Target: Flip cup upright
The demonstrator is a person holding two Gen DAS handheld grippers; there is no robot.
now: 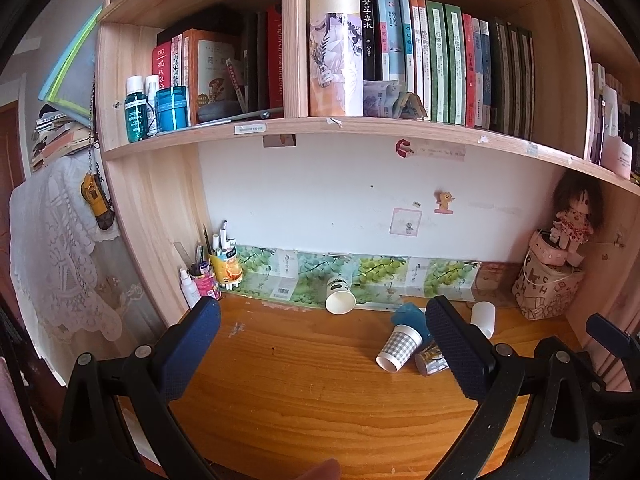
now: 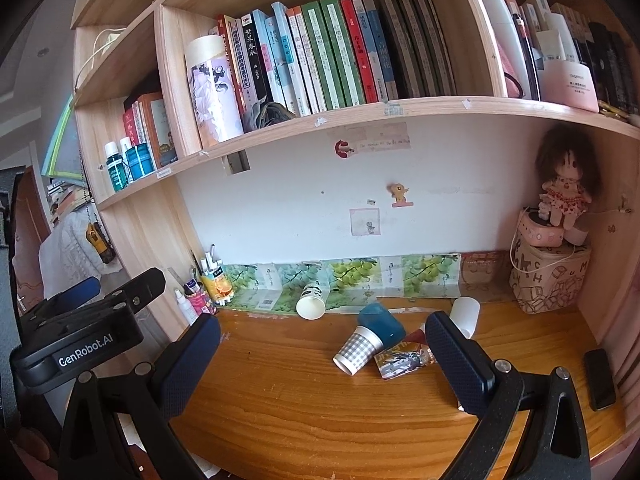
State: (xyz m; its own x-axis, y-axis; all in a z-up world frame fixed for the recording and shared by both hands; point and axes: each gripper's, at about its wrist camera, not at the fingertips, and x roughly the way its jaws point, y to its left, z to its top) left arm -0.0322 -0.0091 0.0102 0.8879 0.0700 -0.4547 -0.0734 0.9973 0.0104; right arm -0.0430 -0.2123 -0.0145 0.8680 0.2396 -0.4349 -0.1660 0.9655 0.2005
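Note:
Several cups lie tipped over on the wooden desk (image 1: 304,392). A grey-checked paper cup (image 1: 399,349) (image 2: 357,349) lies on its side, mouth toward me, against a blue cup (image 1: 412,317) (image 2: 380,322) and a printed cup (image 1: 431,359) (image 2: 402,359). A white cup with a panda print (image 1: 340,295) (image 2: 311,301) lies by the back wall. A plain white cup (image 1: 483,318) (image 2: 465,315) lies to the right. My left gripper (image 1: 322,344) is open and empty, held back from the cups. My right gripper (image 2: 322,356) is open and empty too. The left gripper's body (image 2: 80,344) shows at left in the right wrist view.
A pen holder and small bottles (image 1: 216,268) stand at the desk's back left. A printed fabric bag with a doll on top (image 1: 548,284) (image 2: 550,276) fills the back right corner. A black phone (image 2: 599,378) lies at the right edge. Bookshelves (image 1: 360,124) hang above.

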